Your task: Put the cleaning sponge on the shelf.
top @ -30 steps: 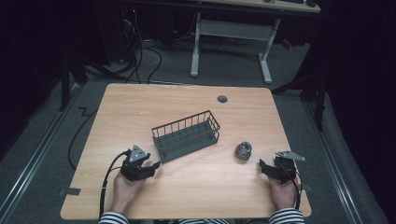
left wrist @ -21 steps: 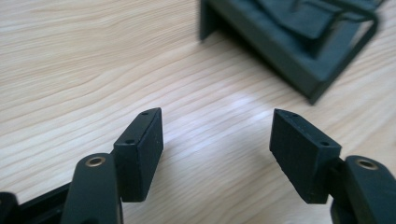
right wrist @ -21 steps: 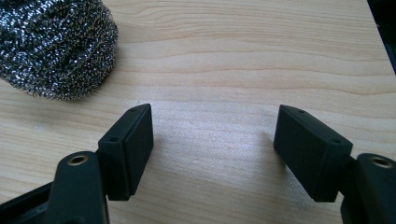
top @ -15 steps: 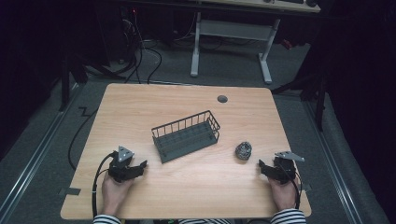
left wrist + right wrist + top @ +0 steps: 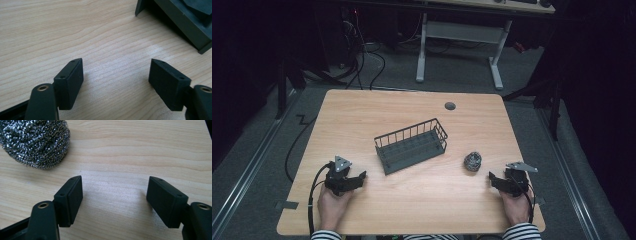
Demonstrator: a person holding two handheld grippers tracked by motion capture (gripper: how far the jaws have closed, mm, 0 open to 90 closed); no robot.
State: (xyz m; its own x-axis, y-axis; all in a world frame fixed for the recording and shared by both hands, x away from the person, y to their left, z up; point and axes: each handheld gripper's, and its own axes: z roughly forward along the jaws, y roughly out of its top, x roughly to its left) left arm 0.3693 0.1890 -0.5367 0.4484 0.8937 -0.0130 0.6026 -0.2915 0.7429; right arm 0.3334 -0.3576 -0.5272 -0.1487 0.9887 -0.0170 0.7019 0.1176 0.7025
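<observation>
High view: the left claw (image 5: 354, 181) lies low on the counter (image 5: 362, 115) at the near left, now farther left and nearer the person than in the earlier pictures, where it sat close by the near-left corner of the wire basket (image 5: 412, 145); it has drawn back from the basket. The right claw (image 5: 499, 181) rests at the near right, in the same place as before. The steel wool scourer (image 5: 472, 161) lies on the counter between the basket and the right claw, apart from both, and nearer the right claw. A small dark round grommet (image 5: 450, 106) sits at the far side of the counter. Judgement: with the left claw withdrawn and the right one pointed toward the scourer, the work appears not yet begun, the scourer being the likely item to be picked up. Left gripper view: the left claw (image 5: 116, 76) stands wide open, holding nothing, with bare wood between its jaws; a corner of the basket's dark base (image 5: 180, 20) shows at the upper right. Right gripper view: the right claw (image 5: 115, 195) is likewise wide open and empty; the scourer (image 5: 36, 141) lies ahead and to the left, clear of the jaws. No brand, label or legible writing is visible on any item.
</observation>
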